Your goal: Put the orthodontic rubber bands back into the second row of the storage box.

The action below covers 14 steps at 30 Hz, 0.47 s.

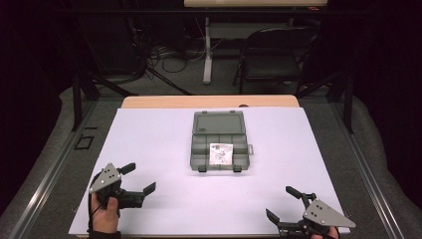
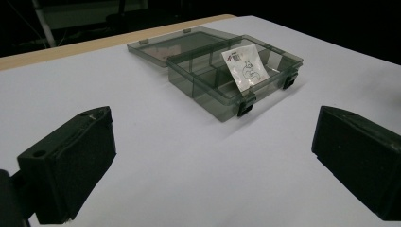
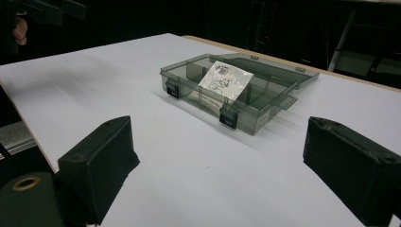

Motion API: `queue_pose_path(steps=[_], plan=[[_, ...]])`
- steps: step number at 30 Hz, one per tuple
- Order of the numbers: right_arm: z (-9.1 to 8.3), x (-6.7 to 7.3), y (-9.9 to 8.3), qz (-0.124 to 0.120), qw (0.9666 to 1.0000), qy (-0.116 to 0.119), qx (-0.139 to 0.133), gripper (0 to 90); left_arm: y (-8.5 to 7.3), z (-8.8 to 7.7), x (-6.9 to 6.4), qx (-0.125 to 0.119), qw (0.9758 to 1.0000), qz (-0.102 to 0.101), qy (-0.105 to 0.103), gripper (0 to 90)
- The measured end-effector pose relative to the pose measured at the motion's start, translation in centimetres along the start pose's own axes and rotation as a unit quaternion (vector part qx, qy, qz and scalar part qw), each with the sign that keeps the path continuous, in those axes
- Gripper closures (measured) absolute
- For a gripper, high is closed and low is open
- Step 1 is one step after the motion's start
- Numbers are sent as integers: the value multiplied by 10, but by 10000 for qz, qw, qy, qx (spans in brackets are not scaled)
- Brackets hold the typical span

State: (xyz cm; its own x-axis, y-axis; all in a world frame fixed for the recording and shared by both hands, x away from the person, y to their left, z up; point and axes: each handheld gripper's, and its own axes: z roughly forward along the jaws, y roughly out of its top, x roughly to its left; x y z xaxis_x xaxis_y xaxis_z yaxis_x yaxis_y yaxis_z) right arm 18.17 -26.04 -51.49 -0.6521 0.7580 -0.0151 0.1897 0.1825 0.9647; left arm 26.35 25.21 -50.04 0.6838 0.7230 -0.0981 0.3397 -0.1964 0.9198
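A smoky grey plastic compartment box (image 1: 201,152) (image 2: 203,87) (image 3: 189,78) lies open at the middle of the white table top, its lid (image 1: 219,122) folded flat toward the far side. A small clear bag with a printed label (image 1: 221,153) (image 2: 245,68) (image 3: 226,79) leans inside one compartment. My left gripper (image 1: 139,178) (image 2: 213,156) rests open near the front left corner, held by a hand, and points at the box. My right gripper (image 1: 283,202) (image 3: 222,165) rests open near the front right edge, nothing between its jaws.
The white sheet (image 1: 149,144) covers a wooden table (image 1: 209,101) whose far edge shows. Behind it stand a folding chair (image 1: 271,55), a table leg (image 1: 207,50) and floor cables. Metal frame rails (image 1: 45,179) run along both sides.
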Motion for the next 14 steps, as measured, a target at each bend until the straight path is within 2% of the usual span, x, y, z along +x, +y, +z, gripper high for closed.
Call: queue_pose_path(steps=[5, 7, 8, 9, 14], plan=[[0, -1, 0, -16, 10000, 59, 2, 92, -1, 0, 1, -39, 10000, -20, 19, 6], [1, 0, 0, -25, 10000, 4, -58, 91, -1, -1, 1, -52, 10000, -19, 16, 6], [0, 0, 0, -32, 10000, -38, 10, 92, -1, -1, 1, -59, 10000, -21, 22, 6], [0, -1, 0, -27, 10000, 55, -2, 91, -1, -1, 2, -67, 10000, -30, 18, 6], [1, -1, -1, 13, 10000, 9, -66, 91, -1, -1, 3, -136, 9999, -74, 28, 6]])
